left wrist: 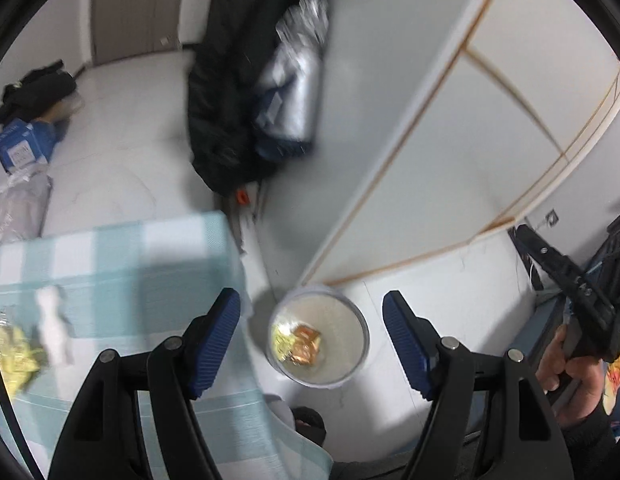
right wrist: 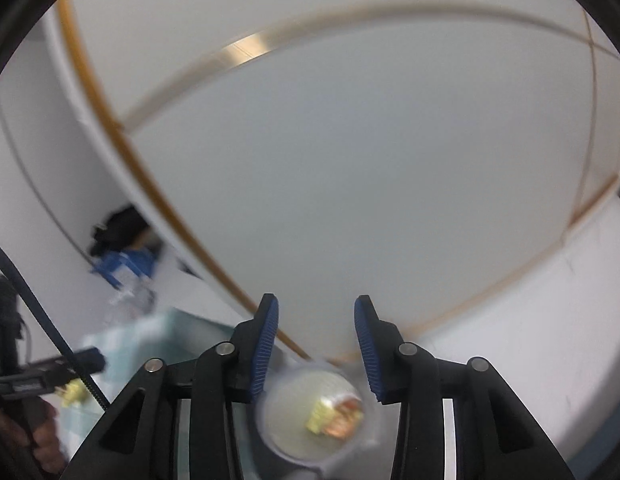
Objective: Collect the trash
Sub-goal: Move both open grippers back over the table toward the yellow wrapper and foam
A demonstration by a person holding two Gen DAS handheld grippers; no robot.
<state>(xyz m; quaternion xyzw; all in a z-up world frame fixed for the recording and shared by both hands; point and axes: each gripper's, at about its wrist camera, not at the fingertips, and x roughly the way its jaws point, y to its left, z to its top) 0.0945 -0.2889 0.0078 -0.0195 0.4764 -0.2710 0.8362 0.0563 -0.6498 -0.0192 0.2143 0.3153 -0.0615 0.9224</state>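
The right gripper (right wrist: 315,344) hangs with jaws apart and empty above a round bin (right wrist: 316,420) holding yellow and orange wrappers (right wrist: 335,419). Left lie a checked cloth (right wrist: 150,332) and another wrapper (right wrist: 74,392).

Your tongs (left wrist: 312,346) carry ribbed blue pads; the bench (left wrist: 110,264) cloth is pale teal-and-white check; yellow and orange wrappers (left wrist: 296,344) fill the bin (left wrist: 360,336).
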